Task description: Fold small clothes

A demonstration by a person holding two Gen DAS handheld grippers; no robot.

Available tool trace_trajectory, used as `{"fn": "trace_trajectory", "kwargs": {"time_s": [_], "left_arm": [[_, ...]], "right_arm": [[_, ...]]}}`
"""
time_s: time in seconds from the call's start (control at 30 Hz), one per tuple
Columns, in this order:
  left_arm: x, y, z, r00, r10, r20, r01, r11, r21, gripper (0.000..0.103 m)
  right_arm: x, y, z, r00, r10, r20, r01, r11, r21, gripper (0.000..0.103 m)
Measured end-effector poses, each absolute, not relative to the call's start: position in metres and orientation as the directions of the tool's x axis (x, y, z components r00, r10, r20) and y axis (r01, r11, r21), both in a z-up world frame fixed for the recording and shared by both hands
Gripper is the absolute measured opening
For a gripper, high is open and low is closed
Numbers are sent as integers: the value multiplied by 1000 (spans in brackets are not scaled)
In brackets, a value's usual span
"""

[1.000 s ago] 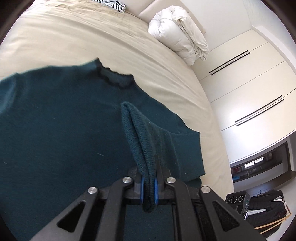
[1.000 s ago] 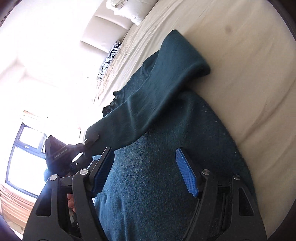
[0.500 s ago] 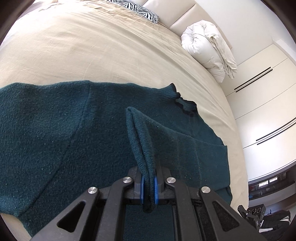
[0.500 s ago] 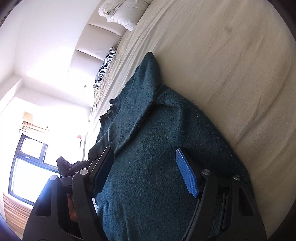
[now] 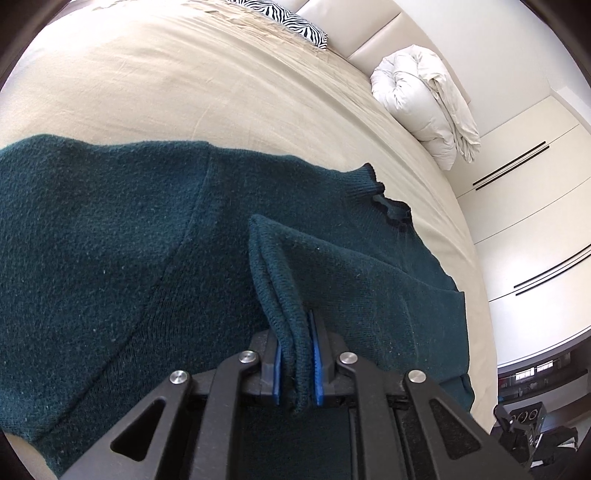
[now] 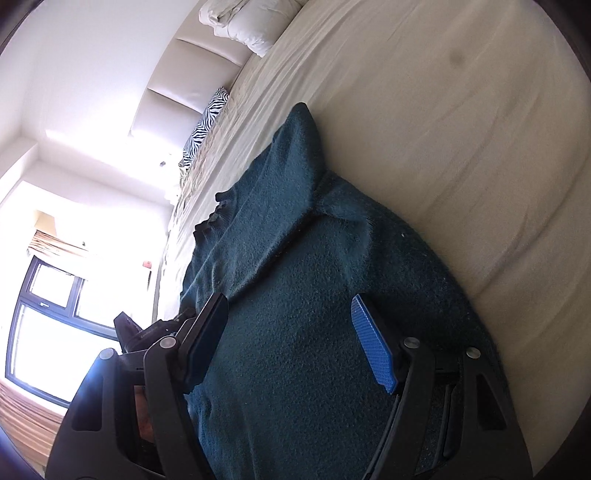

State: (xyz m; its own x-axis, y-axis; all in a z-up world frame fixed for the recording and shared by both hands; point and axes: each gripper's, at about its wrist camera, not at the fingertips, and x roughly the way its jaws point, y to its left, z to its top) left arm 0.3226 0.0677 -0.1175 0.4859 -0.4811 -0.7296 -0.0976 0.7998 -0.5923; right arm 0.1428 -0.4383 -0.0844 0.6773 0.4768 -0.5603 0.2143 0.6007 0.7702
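A dark teal knit sweater (image 5: 110,240) lies spread on the beige bed (image 5: 166,81). My left gripper (image 5: 295,325) sits low over its body with the sleeve cuff (image 5: 280,266) standing doubled between the blue pads. The jaws are opening, and the cuff still touches both pads. In the right wrist view that sleeve (image 6: 266,221) lies folded across the sweater (image 6: 295,369) from the far shoulder toward the left gripper (image 6: 147,332). My right gripper (image 6: 288,301) hovers open over the sweater's body, nothing between its fingers.
A rolled white duvet (image 5: 424,99) and a zebra pillow (image 5: 291,22) lie near the headboard. White wardrobe doors (image 5: 517,184) stand beyond the bed's right edge, with dark items on the floor (image 5: 524,424). A window (image 6: 48,314) is behind the left gripper.
The left gripper carried the sleeve across and down over the sweater's body; the sleeve went from raised and stretched to lying flat. Its pads now stand slightly wider apart. The right gripper barely shifted.
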Motion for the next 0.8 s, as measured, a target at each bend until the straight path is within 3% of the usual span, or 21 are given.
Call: {"fn": "trace_trajectory", "kwargs": {"time_s": [0.07, 0.17, 0.27, 0.43, 0.57, 0.8], "left_arm": [[324, 69, -120, 487, -515, -705, -77, 779, -622, 27], [323, 68, -123, 512, -539, -669, -21, 771, -637, 35], [318, 64, -126, 549, -527, -648, 29, 787, -616, 34], [312, 67, -130, 577, -537, -615, 54, 777, -627, 33], [311, 71, -136, 593, -537, -600, 46, 767, -640, 29], [314, 83, -146, 600, -556, -575, 17, 728, -686, 19]], "right_arm": [[153, -441, -70, 693, 471, -546, 186, 615, 766, 68], [180, -447, -54, 698, 495, -518, 146, 610, 779, 69], [223, -447, -55, 662, 552, -507, 109, 599, 793, 68], [279, -459, -94, 595, 594, -542, 191, 550, 813, 68], [309, -472, -98, 622, 603, -499, 194, 499, 845, 68], [363, -484, -95, 591, 615, -522, 245, 480, 843, 74]]}}
